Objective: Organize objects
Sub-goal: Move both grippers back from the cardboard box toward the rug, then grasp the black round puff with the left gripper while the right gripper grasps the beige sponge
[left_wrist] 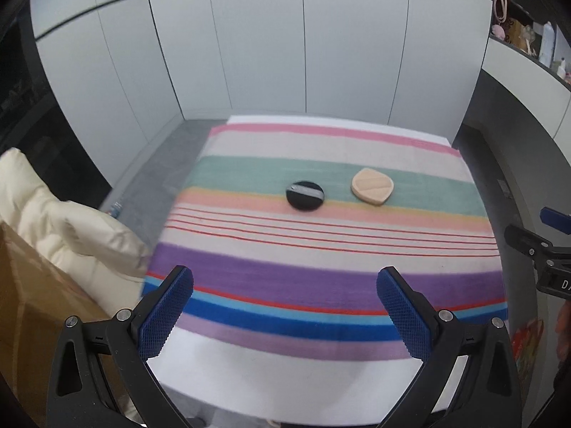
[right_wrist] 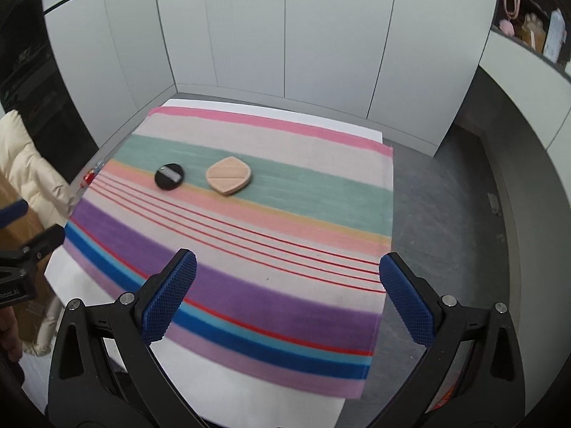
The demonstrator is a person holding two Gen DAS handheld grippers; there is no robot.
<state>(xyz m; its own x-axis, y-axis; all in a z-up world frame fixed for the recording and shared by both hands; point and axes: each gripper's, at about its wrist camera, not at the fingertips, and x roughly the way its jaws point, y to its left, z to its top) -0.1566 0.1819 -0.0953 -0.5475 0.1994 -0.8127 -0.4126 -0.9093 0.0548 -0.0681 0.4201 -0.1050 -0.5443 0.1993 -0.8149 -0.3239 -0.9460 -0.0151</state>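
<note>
In the left wrist view, the left gripper (left_wrist: 285, 299) fills the lower part of the frame with its two blue-padded fingers (left_wrist: 166, 315) spread wide apart, and nothing is between them. Under and beyond it lies a striped cloth (left_wrist: 321, 274) on a white table (left_wrist: 285, 385). In the middle of the frame, on the border of the green and the peach stripe, rests a black round puff (left_wrist: 305, 195) with a grey band across its top. Just beside it, to the right, lies a beige puff (left_wrist: 372, 186) of rounded leaf shape — the two are near but do not touch. Both are well apart from the gripper. At the left edge there is a cream padded jacket (left_wrist: 67, 221) over a brown cardboard box (left_wrist: 32, 303). At the right edge a part of the right gripper (left_wrist: 549, 235) shows, too little to judge its opening here. In the upper right corner a shelf (left_wrist: 524, 32) holds small items, too blurred to name.

In the right wrist view, the right gripper (right_wrist: 287, 296) is also wide open and holds nothing. The same cloth (right_wrist: 249, 267) runs diagonally across the frame. The black round puff (right_wrist: 170, 177) and the beige puff (right_wrist: 228, 175) lie in the upper left part of the frame, side by side on the green stripe — far from the fingers (right_wrist: 171, 306). The jacket (right_wrist: 25, 171) is at the left edge, and below it a piece of the left gripper (right_wrist: 25, 249) enters the frame. Grey floor (right_wrist: 446, 214) shows to the right of the table (right_wrist: 249, 392).
</note>
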